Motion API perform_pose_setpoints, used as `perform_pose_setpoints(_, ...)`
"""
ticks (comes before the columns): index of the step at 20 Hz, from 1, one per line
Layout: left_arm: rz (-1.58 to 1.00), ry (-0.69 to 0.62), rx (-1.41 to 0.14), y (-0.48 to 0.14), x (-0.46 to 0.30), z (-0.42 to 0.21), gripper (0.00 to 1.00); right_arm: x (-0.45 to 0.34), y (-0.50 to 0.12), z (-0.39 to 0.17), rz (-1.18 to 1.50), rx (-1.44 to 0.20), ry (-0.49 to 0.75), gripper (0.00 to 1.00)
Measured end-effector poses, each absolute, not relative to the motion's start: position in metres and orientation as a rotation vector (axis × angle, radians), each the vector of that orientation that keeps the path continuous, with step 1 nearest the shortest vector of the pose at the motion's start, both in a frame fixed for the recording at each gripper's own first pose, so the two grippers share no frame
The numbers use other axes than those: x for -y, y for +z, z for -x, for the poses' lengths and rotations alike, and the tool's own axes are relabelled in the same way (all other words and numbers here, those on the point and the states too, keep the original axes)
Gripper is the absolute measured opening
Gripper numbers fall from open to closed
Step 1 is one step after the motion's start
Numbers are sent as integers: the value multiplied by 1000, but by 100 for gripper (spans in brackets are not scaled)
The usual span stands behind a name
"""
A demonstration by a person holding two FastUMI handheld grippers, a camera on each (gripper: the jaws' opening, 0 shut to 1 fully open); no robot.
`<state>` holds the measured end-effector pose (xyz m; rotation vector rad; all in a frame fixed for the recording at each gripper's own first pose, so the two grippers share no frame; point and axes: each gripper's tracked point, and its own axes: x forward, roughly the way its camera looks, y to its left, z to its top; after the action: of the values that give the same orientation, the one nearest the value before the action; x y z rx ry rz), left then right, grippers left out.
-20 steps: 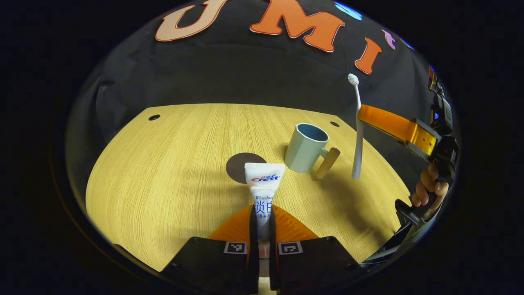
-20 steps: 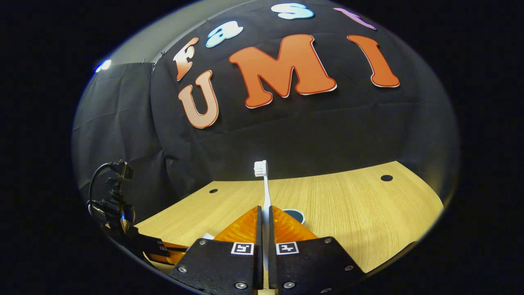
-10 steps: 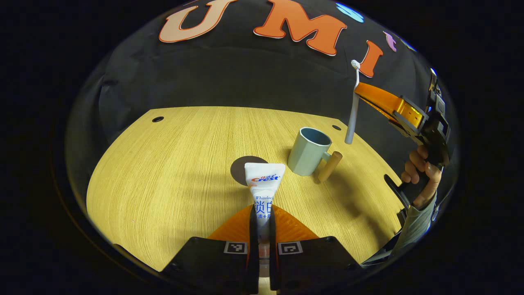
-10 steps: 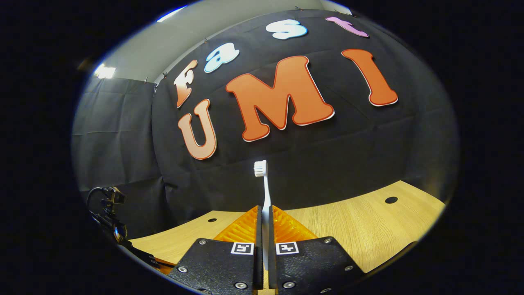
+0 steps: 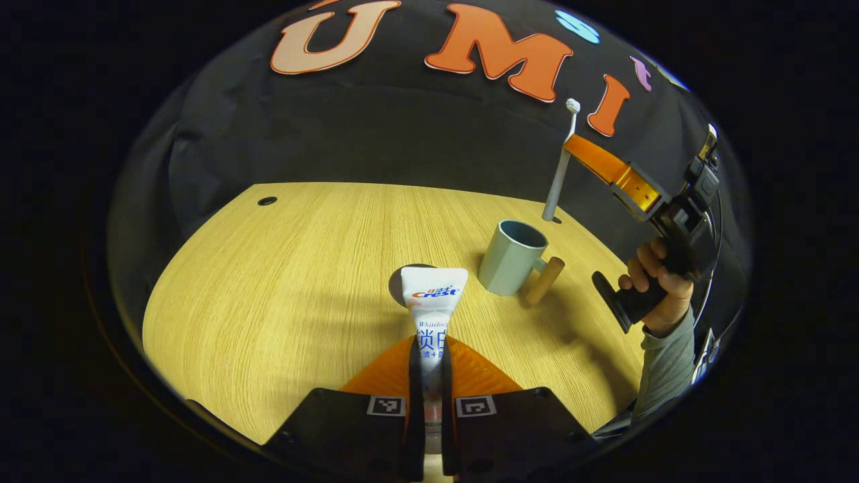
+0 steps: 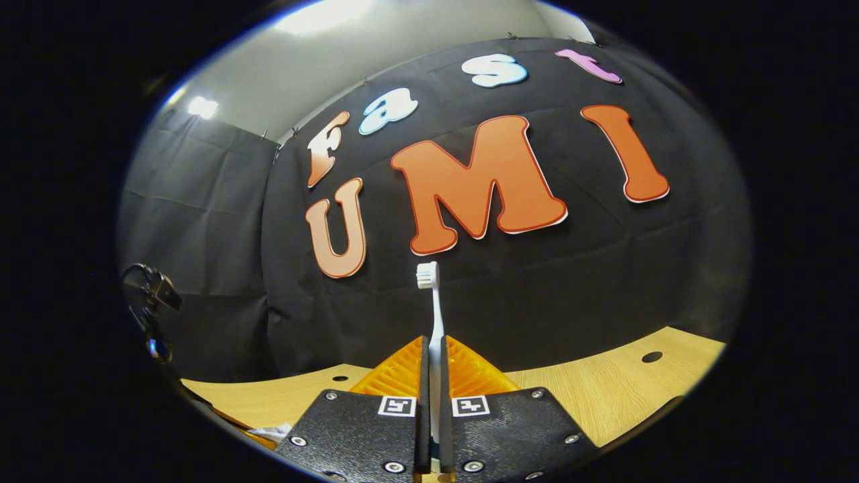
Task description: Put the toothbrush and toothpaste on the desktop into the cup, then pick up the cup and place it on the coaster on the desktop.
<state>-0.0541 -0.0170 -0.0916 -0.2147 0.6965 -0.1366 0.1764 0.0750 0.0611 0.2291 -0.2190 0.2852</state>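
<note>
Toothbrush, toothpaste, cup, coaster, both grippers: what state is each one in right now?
toothbrush: held in the air, bristles up, above the cup.
toothpaste tube: held off the desktop.
cup: upright, empty.
coaster: bare, partly hidden.
left gripper: shut on toothpaste tube.
right gripper: shut on toothbrush.

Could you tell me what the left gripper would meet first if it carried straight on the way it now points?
Probably the dark round coaster on the desktop: it lies just past the toothpaste tube the left gripper holds. Depth is uncertain.
</note>
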Motion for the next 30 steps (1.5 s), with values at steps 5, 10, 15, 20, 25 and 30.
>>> perform_pose_setpoints(5,224,-123,-688,-82,13,57,14,-75,36,-187,-232,168,279,6)
perform_pose_setpoints(10,226,-110,-686,-56,3,60,13,-70,14,-192,-236,127,263,6)
perform_pose_setpoints(15,215,-98,-679,-35,1,63,13,-73,-2,-196,-258,85,265,6)
perform_pose_setpoints(20,214,-87,-673,-12,-11,64,13,-76,-18,-193,-245,35,267,6)
perform_pose_setpoints(25,205,-77,-651,5,-18,55,13,-75,-31,-192,-244,-11,253,6)
perform_pose_setpoints(30,193,-86,-625,23,-21,49,13,-74,-38,-188,-252,-50,251,7)
